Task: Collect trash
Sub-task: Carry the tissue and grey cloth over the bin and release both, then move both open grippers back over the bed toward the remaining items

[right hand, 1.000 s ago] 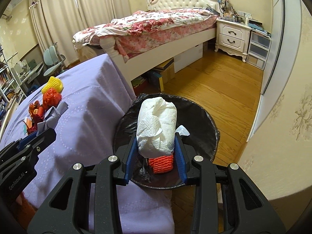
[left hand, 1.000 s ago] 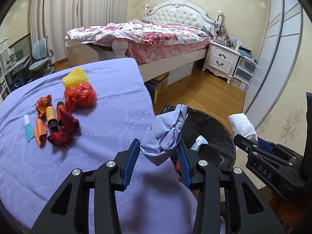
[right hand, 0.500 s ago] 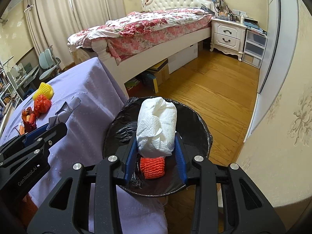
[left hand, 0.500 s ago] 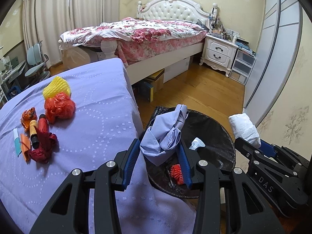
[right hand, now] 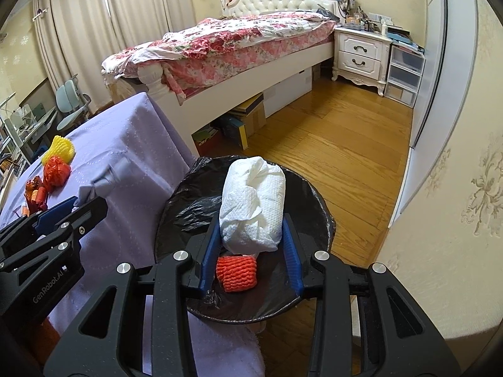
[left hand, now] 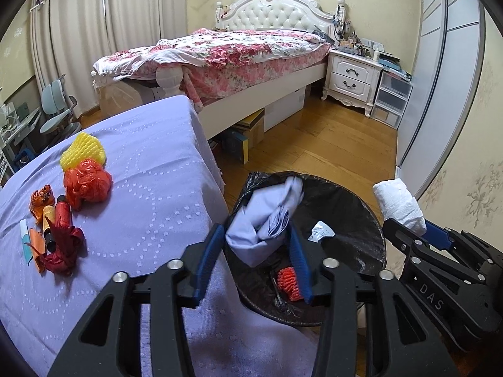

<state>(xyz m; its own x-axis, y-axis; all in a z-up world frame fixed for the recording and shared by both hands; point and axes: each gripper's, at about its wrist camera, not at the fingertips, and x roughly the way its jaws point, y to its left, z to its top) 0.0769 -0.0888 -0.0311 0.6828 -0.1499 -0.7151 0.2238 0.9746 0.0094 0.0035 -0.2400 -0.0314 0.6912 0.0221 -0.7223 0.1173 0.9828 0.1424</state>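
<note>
Left wrist view: left gripper clamped on a crumpled pale lilac cloth wad, held over the near rim of a round black-bagged trash bin with an orange ribbed foam net and a small white paper scrap inside. Right wrist view: right gripper clenched around a rolled white paper towel wad, poised above the same bin beside the lavender-clothed table. Farther out on that cloth, well apart from the bin: a yellow foam fruit net, a crumpled orange plastic bag, and a cluster of red and orange wrappers.
</note>
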